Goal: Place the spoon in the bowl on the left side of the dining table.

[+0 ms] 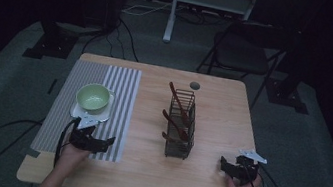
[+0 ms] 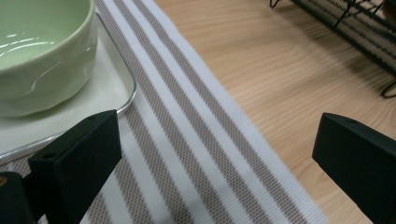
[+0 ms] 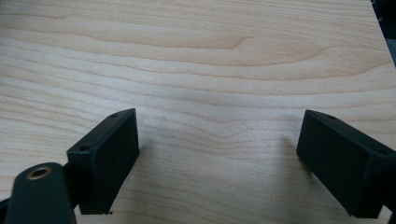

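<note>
Both grippers rest low on the bench's (image 1: pixel 201 180) near edge, jaws apart and empty. Left gripper (image 1: pixel 105 141) sits on the striped mat (image 1: pixel 124 92) just near the green bowl (image 1: pixel 92 97) on its tray (image 1: pixel 107 112), likely poised for it; right gripper (image 1: pixel 222 165) waits right of the wire caddy (image 1: pixel 180 126) holding brown utensils (image 1: pixel 178 106).

1. My left gripper (image 1: pixel 96 142) is black, with a grey three-cornered plate on top and a black cable looping off it.
2. My right gripper (image 1: pixel 225 166) matches it: black body, pale plate, black cable trailing.
3. Each jaw is a flat, matte black block with small screw holes.
4. A brass-coloured ring sits near my right gripper's left jaw.
5. My forearms are bare, unsleeved.
</note>
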`<state>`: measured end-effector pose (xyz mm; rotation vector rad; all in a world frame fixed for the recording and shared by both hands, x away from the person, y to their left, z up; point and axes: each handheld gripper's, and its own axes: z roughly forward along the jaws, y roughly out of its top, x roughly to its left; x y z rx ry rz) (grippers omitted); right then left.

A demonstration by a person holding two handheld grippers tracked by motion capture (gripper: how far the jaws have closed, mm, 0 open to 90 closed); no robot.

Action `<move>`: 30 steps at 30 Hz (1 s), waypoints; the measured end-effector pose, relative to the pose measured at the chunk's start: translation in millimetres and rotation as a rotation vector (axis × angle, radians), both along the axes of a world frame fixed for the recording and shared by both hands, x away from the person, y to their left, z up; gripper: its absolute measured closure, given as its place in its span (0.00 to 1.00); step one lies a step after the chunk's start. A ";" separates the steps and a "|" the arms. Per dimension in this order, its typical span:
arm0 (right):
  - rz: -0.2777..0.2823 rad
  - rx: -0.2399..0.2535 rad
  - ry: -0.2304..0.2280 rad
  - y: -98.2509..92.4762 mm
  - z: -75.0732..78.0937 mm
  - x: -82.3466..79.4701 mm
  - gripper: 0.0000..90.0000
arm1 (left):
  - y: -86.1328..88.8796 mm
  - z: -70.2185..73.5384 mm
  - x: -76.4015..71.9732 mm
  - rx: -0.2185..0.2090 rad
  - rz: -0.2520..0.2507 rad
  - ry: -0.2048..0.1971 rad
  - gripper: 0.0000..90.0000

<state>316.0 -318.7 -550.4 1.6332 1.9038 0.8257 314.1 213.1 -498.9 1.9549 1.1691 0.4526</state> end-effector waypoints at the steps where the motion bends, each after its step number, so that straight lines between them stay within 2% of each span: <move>1: 0.000 0.000 0.000 0.0 0.0 0.0 0.14 | -1.3 0.5 1.3 -0.008 -0.007 0.001 0.01; 14: 0.001 -0.001 -0.001 -0.1 -0.1 0.0 0.14 | -19.0 13.1 18.1 -0.013 -0.041 -0.024 0.02; 16: 0.001 -0.001 -0.001 -0.1 -0.1 0.0 0.14 | -24.0 15.2 22.0 0.003 -0.052 -0.029 0.02; 19: 0.001 -0.001 -0.001 -0.1 -0.1 0.0 0.14 | -28.0 17.5 25.1 0.004 -0.058 -0.037 0.02; 22: 0.001 -0.001 -0.001 -0.1 -0.1 0.0 0.14 | -34.3 24.3 32.0 -0.017 -0.076 -0.052 0.02; 27: 0.001 -0.001 -0.001 -0.1 -0.1 0.0 0.14 | -45.5 30.9 40.2 -0.007 -0.086 -0.069 0.02; 30: 0.001 -0.001 -0.001 -0.1 -0.1 0.0 0.14 | -50.2 33.3 44.9 -0.016 -0.088 -0.071 0.02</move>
